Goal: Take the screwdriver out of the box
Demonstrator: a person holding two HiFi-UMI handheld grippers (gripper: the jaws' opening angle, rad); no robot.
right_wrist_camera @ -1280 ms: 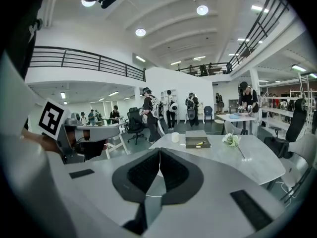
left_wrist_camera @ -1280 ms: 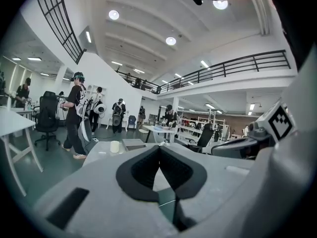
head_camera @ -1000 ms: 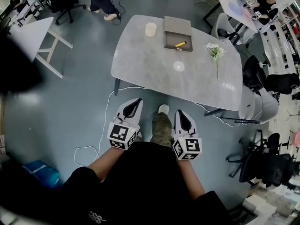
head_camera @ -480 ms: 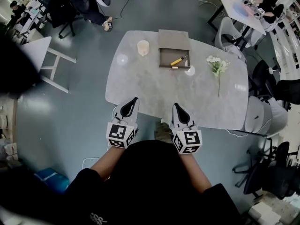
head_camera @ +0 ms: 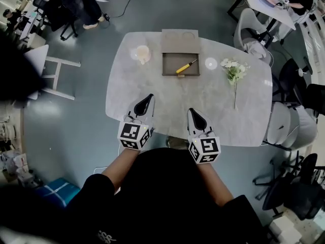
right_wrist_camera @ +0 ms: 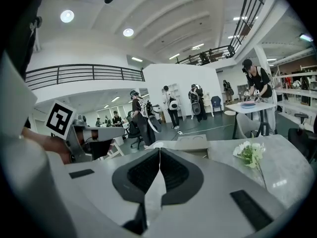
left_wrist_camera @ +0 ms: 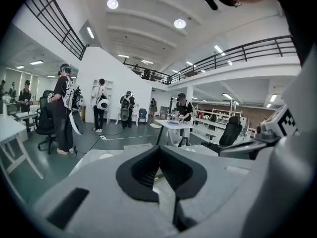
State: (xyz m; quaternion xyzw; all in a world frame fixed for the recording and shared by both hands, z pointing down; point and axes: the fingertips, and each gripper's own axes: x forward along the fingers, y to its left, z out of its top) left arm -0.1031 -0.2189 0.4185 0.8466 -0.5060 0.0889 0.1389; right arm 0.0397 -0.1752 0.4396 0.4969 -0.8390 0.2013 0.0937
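Note:
A yellow-handled screwdriver [head_camera: 184,67] lies slantwise inside an open grey-brown box [head_camera: 166,65] on the far middle of a grey table [head_camera: 218,98]. The box lid [head_camera: 179,38] stands open behind it. My left gripper [head_camera: 148,98] is shut and empty, over the table's near edge, well short of the box. My right gripper [head_camera: 192,112] is also shut and empty, beside it on the right. In the right gripper view the box lid [right_wrist_camera: 192,143] shows beyond the closed jaws of that gripper [right_wrist_camera: 159,150]. The left gripper [left_wrist_camera: 159,149] fills its own view with its jaws together.
A cream cup-like object [head_camera: 141,53] stands left of the box, a small white disc [head_camera: 210,63] right of it, and a white flower stem [head_camera: 233,72] lies at the right. Chairs [head_camera: 284,121] crowd the table's right side; a white trestle table [head_camera: 45,65] stands left. People stand beyond.
Both grippers have come forward from over the floor to the table's near edge, side by side. The table and box now appear closer and lower in the head view.

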